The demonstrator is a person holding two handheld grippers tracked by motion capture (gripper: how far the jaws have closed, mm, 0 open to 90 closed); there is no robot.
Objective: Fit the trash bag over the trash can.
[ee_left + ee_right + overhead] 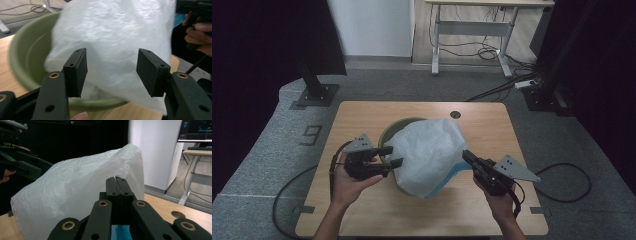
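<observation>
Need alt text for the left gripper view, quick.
The left claw stands open, its black pads apart in front of a white plastic bag that drapes over a green basin on the wooden table. A hand shows at upper right.

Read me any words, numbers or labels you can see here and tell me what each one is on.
"9": a large dark number on the grey floor, left of the table.
The monitor in the right gripper view carries markings too small and blurred to read.
Nothing readable on the white bag or the green bowl.
</observation>
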